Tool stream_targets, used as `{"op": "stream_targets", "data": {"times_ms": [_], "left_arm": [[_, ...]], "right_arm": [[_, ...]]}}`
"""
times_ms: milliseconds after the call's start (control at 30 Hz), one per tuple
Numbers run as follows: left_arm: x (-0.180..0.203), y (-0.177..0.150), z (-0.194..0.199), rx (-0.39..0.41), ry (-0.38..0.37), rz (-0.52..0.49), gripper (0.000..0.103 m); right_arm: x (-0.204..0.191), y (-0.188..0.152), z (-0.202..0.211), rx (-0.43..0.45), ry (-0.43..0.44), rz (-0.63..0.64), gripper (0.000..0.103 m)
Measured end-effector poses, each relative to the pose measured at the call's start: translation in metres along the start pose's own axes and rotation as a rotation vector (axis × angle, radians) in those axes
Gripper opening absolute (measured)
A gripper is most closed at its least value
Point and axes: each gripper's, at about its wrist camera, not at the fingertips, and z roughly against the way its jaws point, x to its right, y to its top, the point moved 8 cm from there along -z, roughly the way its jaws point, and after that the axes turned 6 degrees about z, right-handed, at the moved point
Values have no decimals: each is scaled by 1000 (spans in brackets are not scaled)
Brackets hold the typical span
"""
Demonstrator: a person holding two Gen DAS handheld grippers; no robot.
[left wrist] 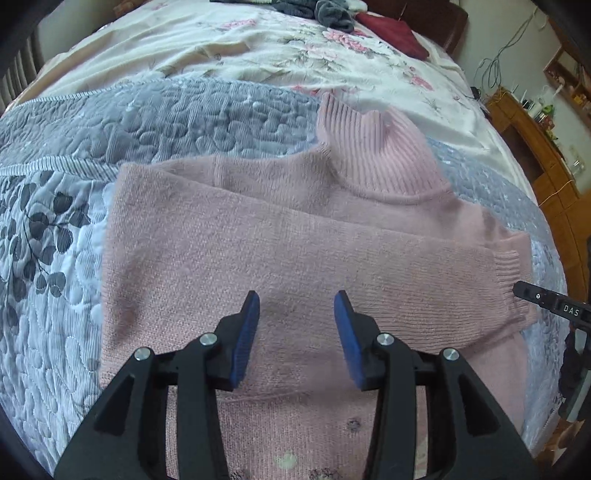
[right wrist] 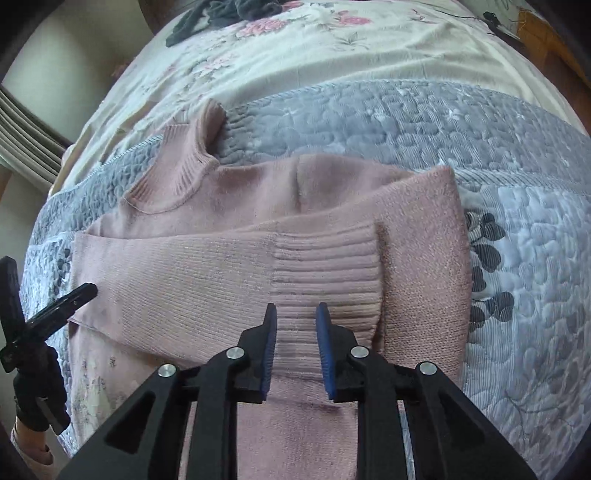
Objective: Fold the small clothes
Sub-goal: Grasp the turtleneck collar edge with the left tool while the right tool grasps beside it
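Note:
A pink knit turtleneck sweater point(left wrist: 280, 236) lies flat on the grey-blue quilt point(left wrist: 177, 122), its ribbed collar point(left wrist: 373, 151) pointing to the far side. One sleeve is folded across the body and ends in a ribbed cuff point(right wrist: 325, 269). My left gripper point(left wrist: 297, 295) hovers open over the sweater's middle, with nothing between its blue pads. My right gripper point(right wrist: 297, 308) stands open just above that cuff, its jaws a narrow gap apart. The right gripper's tip point(left wrist: 532, 295) shows beside the cuff point(left wrist: 511, 284). A gloved hand point(right wrist: 37, 398) holds the left gripper point(right wrist: 70, 299) at the sweater's point(right wrist: 229, 199) left edge.
Beyond the quilt point(right wrist: 406, 122) lies a floral sheet point(left wrist: 280, 48). At the far end are dark clothes point(left wrist: 328, 14) and a maroon garment point(left wrist: 395, 33). Wooden furniture point(left wrist: 535, 147) with cables lines the right side. A radiator point(right wrist: 26, 136) stands left of the bed.

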Motion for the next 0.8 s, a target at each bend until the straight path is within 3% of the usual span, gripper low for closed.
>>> {"op": "stream_targets", "data": {"times_ms": [167,400,500,600,700,800], "left_arm": [[-20,-8,-9,7,-30,15,41],[-13,1,-4,-13,-26,-2,43],[-8,23,5,17,-57,8,44],[1,57,3,33,-33,-20,49],[16,90,-12,26,-35,-45,57],[31,118,-37,-4,-29,-58,57]], "right_arm": [[16,-16,-10,15,62,-33,22],[7,-2,-4,-17,45,5,25],[-6,21,5,20,101,29,36],[-26,58,3,38,162,54,38],[-48,101,-9,59,203,81,47],[-69,140,-34,41,242,82,51]]}}
